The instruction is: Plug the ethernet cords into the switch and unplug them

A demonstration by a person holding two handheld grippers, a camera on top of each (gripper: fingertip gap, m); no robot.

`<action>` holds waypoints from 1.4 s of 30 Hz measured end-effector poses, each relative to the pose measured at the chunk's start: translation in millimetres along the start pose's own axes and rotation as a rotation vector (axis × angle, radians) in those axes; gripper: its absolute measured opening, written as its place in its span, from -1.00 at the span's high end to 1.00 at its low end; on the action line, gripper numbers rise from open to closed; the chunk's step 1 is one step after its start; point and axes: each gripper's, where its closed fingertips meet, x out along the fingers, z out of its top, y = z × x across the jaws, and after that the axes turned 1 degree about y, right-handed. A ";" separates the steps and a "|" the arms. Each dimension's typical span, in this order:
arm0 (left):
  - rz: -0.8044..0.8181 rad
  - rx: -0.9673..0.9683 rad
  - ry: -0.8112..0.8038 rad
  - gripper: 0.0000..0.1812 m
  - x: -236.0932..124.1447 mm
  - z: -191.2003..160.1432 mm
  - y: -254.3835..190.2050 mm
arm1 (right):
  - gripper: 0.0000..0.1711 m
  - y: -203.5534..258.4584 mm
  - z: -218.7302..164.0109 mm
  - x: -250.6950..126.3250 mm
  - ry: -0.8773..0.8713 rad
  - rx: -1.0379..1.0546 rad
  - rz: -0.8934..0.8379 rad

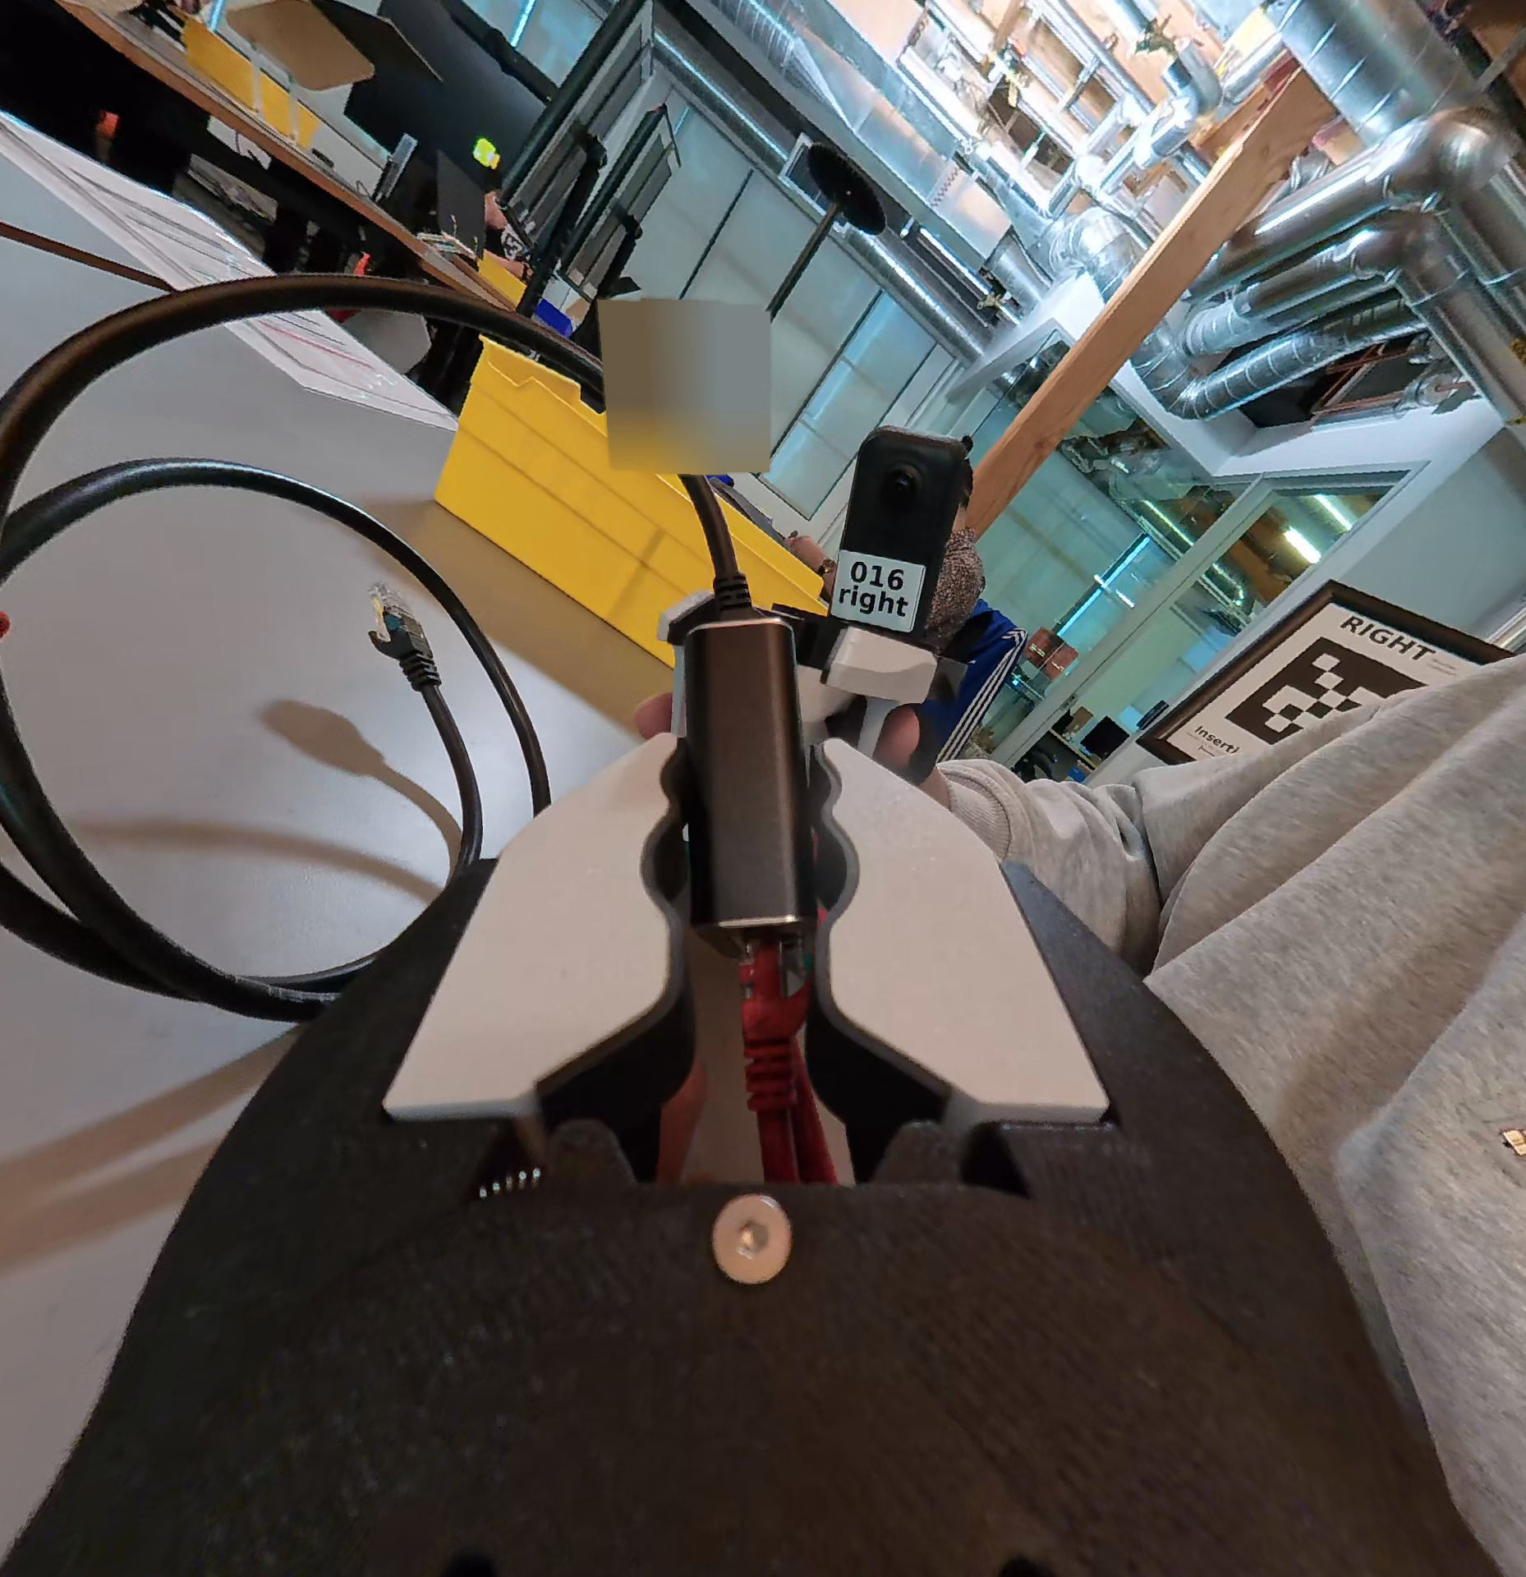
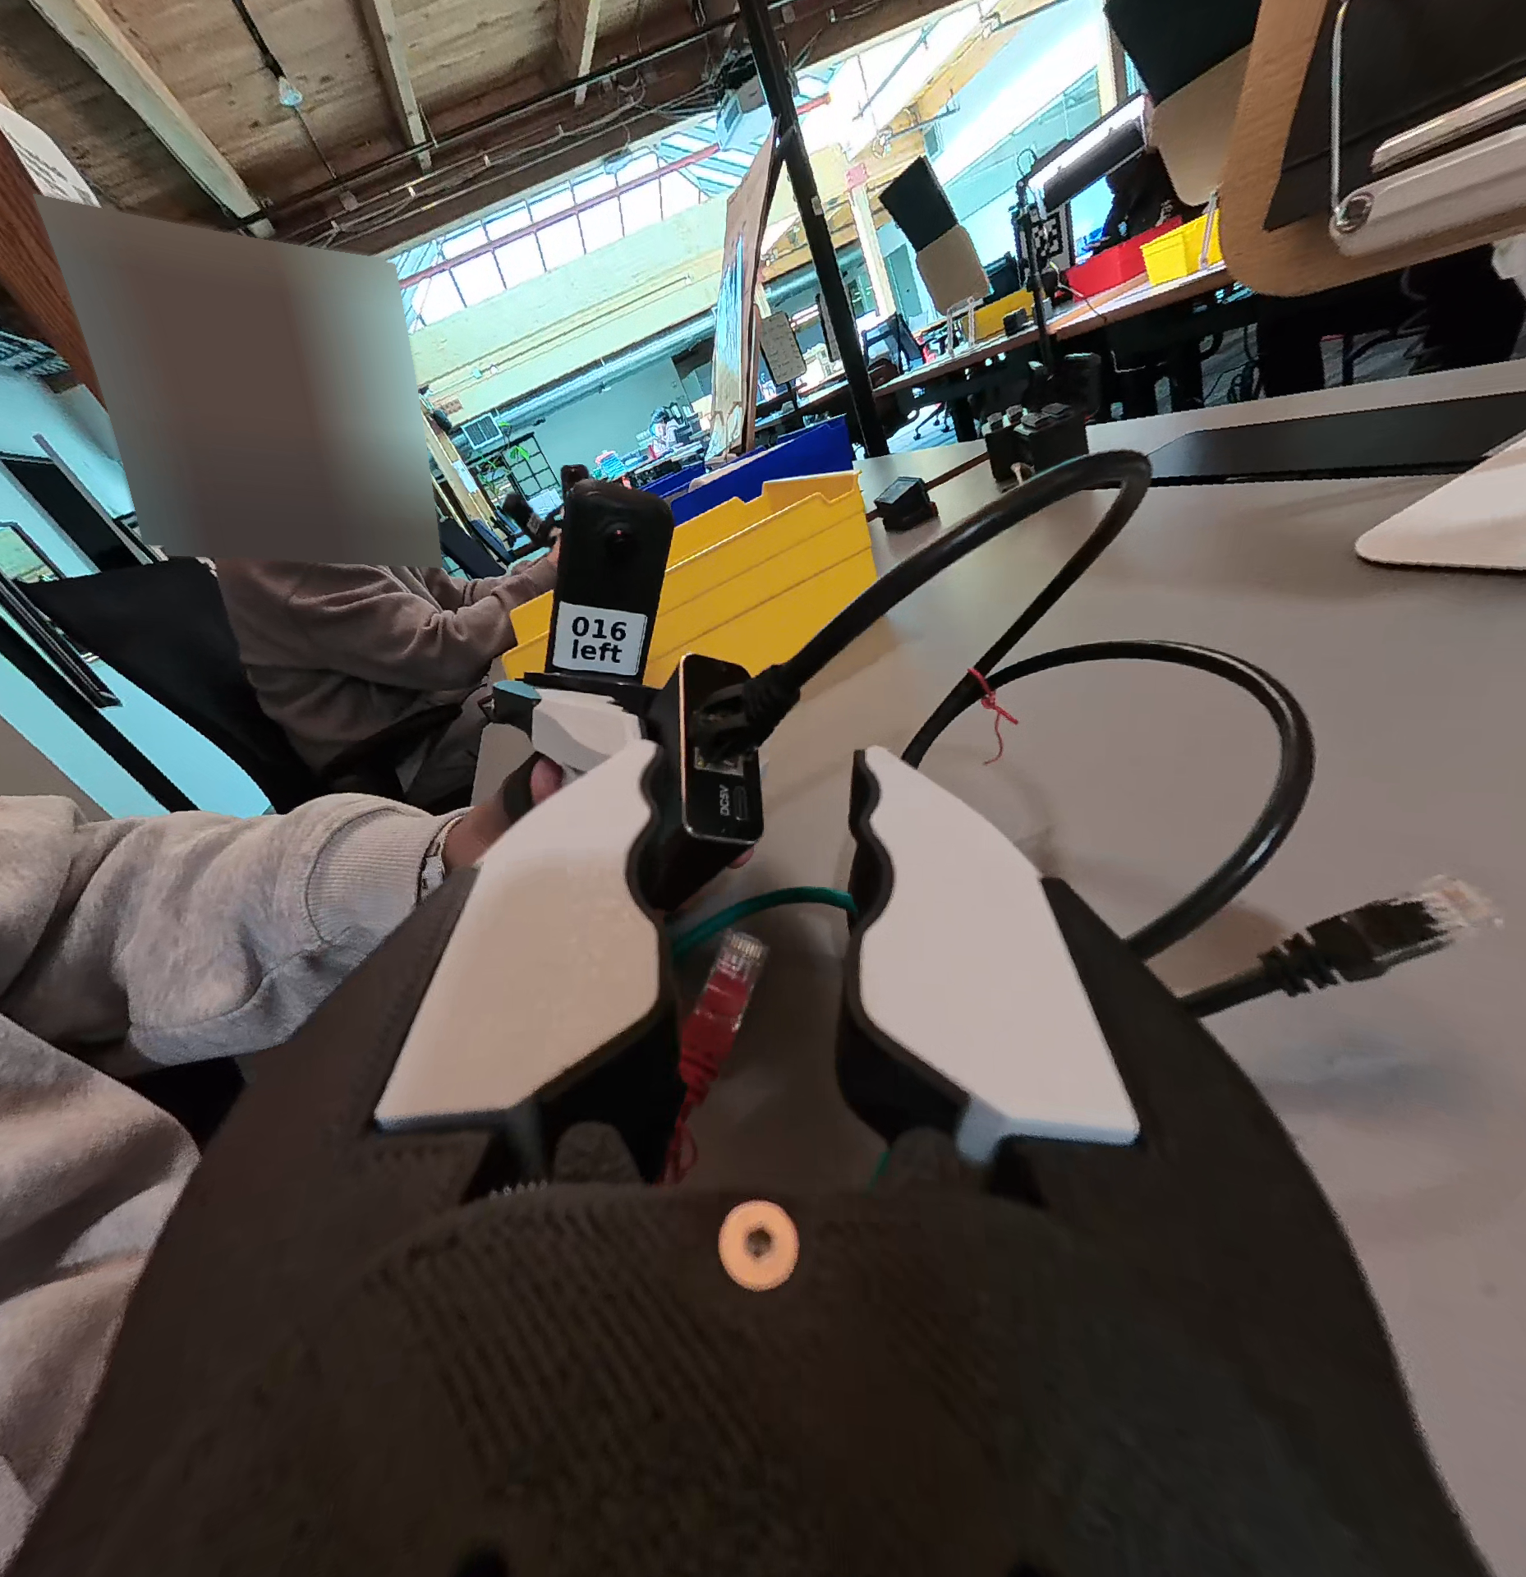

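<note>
In the left hand-held gripper (image 1: 747, 772), dark metal switch (image 1: 742, 785).

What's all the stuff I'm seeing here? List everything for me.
Switch: one, dark metal, held off the table in the left gripper.
Black cable: one, plugged into the switch, looping over the table.
Loose black plug: one, clear-tipped, free above the table.
Red plug: one, just below the right gripper's fingers; in the left view red cable sits at the switch's near end.
Green wire: one, thin, under the switch.
Yellow bin: one, on the table behind.
Table: one, grey.
Sleeve: grey.
Left gripper: white fingers, shut on the switch.
Right gripper: white fingers, open.
</note>
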 end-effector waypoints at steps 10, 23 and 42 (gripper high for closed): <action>0.013 0.039 0.039 0.73 3.1 -5.1 -2.9 | 0.59 -4.7 -1.5 -6.3 0.065 -0.048 -0.022; 0.071 0.122 0.092 0.73 5.6 -11.1 -3.1 | 0.63 8.1 -9.9 -2.7 0.160 -0.355 -0.101; 0.151 0.208 0.131 0.72 6.8 -14.3 1.1 | 0.67 -2.2 -0.8 -10.1 0.145 -0.432 -0.212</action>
